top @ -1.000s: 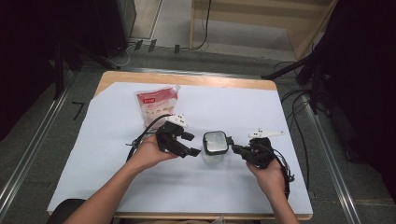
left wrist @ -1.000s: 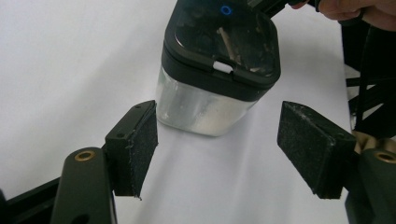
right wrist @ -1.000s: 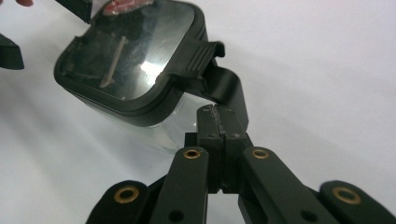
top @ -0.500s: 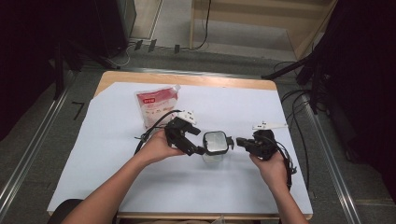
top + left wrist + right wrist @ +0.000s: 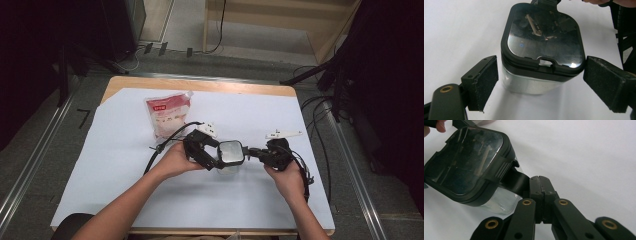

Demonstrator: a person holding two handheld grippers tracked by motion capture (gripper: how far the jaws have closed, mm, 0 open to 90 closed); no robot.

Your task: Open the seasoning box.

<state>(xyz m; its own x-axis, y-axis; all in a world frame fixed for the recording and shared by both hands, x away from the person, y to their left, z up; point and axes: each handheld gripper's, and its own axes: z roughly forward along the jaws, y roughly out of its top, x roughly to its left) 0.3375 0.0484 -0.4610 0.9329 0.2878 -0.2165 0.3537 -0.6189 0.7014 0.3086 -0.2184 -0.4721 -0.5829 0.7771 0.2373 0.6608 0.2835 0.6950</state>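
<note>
A clear container with a black-rimmed lid (image 5: 231,152) stands on the white sheet in the middle of the table. My left gripper (image 5: 220,158) reaches it from the left. Its jaws have just been opening and stand open on either side of the container (image 5: 541,42), with a gap between each pad (image 5: 484,80) and the wall. From the right, my right gripper (image 5: 252,151) is shut on the black tab (image 5: 516,181) that sticks out of the lid (image 5: 466,162); its jaws meet flat on it (image 5: 539,180).
A red and white pouch (image 5: 167,115) lies at the back left of the white sheet (image 5: 110,165). A black cable (image 5: 165,142) trails from the left gripper towards the pouch. The wooden table edge (image 5: 200,84) runs along the back.
My left gripper has moved right, up to the container, and its jaws now flank it. The right gripper has kept its hold and place.
</note>
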